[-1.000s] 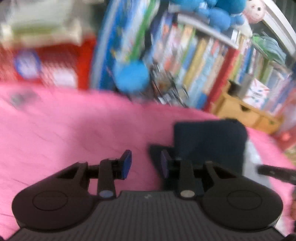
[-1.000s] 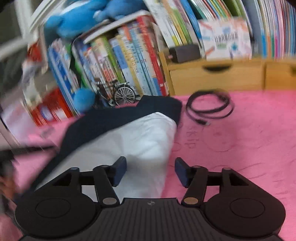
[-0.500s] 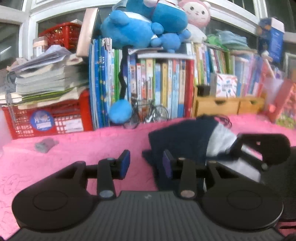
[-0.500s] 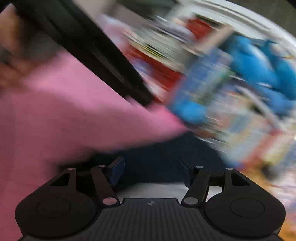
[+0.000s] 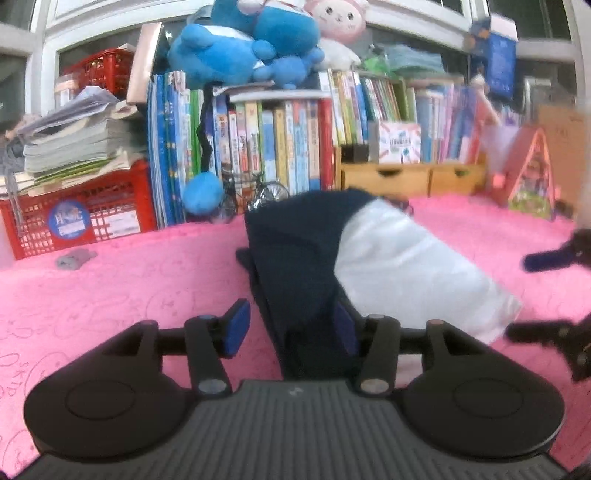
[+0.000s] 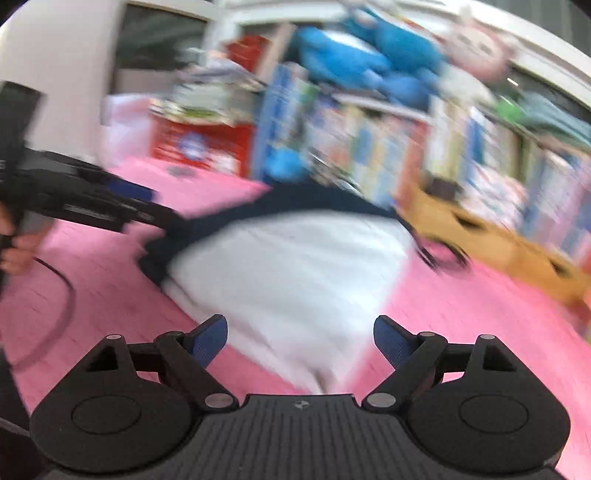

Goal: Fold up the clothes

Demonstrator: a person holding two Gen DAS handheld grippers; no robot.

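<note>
Pink table cover (image 5: 129, 280) spread widest, with the navy-and-white garment (image 5: 399, 266) lying folded on it, long axis toward one o'clock. Its navy edge sat between the opening jaws of the left gripper (image 5: 291, 326), unpinched; the right gripper (image 6: 300, 338) was opening at the white corner. Books (image 5: 273, 147) lined twelve o'clock.

A: What stands along the back?

B: Upright books (image 5: 280, 147) fill a shelf, with a blue plush toy (image 5: 240, 44) and a pink one (image 5: 338, 22) on top. A red crate (image 5: 77, 218) sits at the left under stacked papers (image 5: 77, 147).

A: And lower down?

B: A wooden drawer unit (image 5: 406, 177) and a small model bicycle (image 5: 258, 192) stand on the pink mat (image 5: 129, 280).
</note>
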